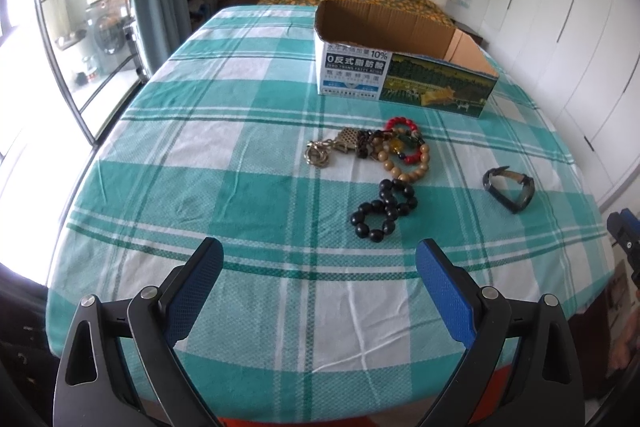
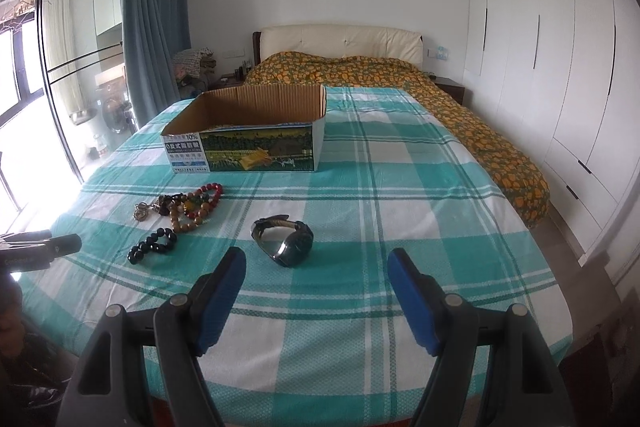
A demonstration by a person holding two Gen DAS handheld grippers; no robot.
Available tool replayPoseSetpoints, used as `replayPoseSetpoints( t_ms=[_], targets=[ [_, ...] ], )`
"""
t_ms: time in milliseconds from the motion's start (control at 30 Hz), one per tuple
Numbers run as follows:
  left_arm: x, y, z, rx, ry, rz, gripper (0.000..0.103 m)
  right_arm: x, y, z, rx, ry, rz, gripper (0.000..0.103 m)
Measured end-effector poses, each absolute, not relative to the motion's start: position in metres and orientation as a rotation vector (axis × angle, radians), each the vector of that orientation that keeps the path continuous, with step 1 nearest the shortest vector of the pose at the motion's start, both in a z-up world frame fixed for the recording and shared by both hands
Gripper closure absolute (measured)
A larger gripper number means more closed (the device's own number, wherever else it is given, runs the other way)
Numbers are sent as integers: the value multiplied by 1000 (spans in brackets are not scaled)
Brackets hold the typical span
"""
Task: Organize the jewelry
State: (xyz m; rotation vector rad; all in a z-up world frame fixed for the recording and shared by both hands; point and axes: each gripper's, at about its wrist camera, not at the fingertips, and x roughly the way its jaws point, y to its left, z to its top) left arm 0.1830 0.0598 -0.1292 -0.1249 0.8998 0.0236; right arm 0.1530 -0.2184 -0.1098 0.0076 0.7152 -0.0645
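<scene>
Two claws, both mine, hang over the table with its green-and-white checked cloth (image 1: 240,131). My left claw (image 1: 319,269) stands wide, blue pads apart, with nothing between them; my right claw (image 2: 317,277) is just as wide and equally bare. Ahead of the left claw lies a black bead bracelet (image 1: 382,209), twisted into a figure eight. Just beyond it, and touching it, sits a tangle of jewelry: a tan bead bracelet (image 1: 416,163), a red bead bracelet (image 1: 402,125) and a metal keychain (image 1: 320,153) off to the left of the pile. A dark watch (image 2: 286,239) lies on its side, well apart from the beads, close in front of my right claw and slightly left of its middle. Farther back on the cloth stands an open cardboard box (image 2: 244,147) with printed sides; I cannot see its floor. Behind the table is a bed (image 2: 360,67) with an orange-patterned cover.
</scene>
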Motion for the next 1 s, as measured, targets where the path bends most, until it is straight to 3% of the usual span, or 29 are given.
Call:
replayPoseSetpoints(
  t_ms=[567,633,733,800,1000],
  targets=[
    [257,14,-198,74,993,-145,9,199,-217,-168,-32,888,86,28],
    [256,10,-196,85,986,-165,17,215,-212,-179,-116,902,126,26],
    [253,4,-191,99,982,-197,40,242,-209,-193,-226,913,147,23],
    [252,3,-189,109,979,-209,65,258,-207,-199,-259,920,194,22],
    [253,0,-188,103,985,-207,92,284,-195,-210,-288,930,352,24]
  ],
)
